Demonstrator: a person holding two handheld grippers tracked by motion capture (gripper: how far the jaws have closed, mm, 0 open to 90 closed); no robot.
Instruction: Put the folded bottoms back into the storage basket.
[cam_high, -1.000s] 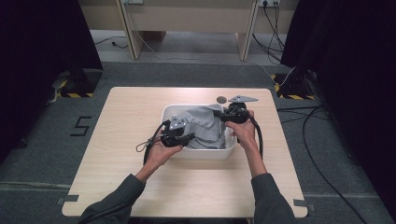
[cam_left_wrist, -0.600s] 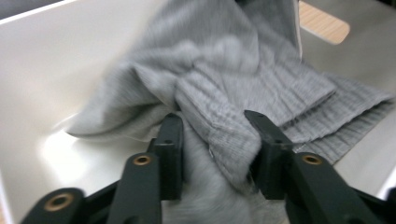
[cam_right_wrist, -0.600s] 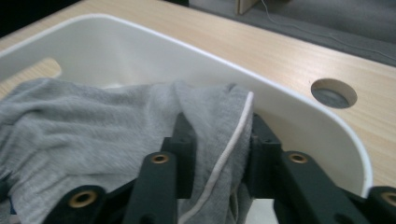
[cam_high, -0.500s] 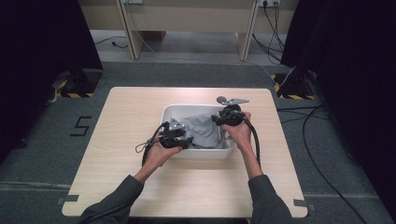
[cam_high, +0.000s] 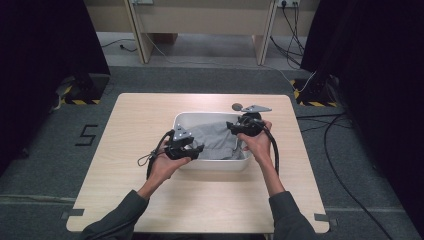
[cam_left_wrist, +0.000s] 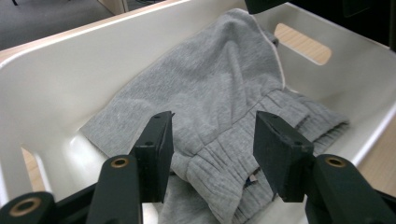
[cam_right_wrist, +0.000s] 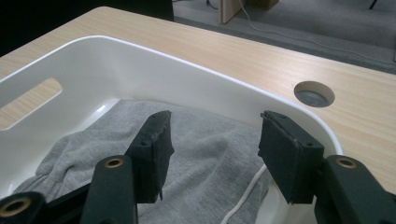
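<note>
Grey garment (cam_left_wrist: 219, 98) – one, in one white tub (cam_high: 186, 118); left gripper (cam_left_wrist: 212, 140), right gripper (cam_right_wrist: 212, 140) – fingers spread, empty

Soft grey cloth lying in a glossy white tub on a matt wooden table.

The garment (cam_left_wrist: 219, 98) is showing a fleecy, slightly fuzzy knit with a ribbed, gathered band and a smooth white cord (cam_right_wrist: 243, 193). The tub (cam_right_wrist: 154, 65) is looking like smooth moulded plastic, catching soft highlights on its walls. The table (cam_high: 145, 115) is presenting a pale wood-grain surface with little sheen. The left gripper (cam_left_wrist: 212, 154) and right gripper (cam_right_wrist: 215, 154) are showing matt black jaws with dull, slightly rough pads and brass-coloured rivets.
</note>
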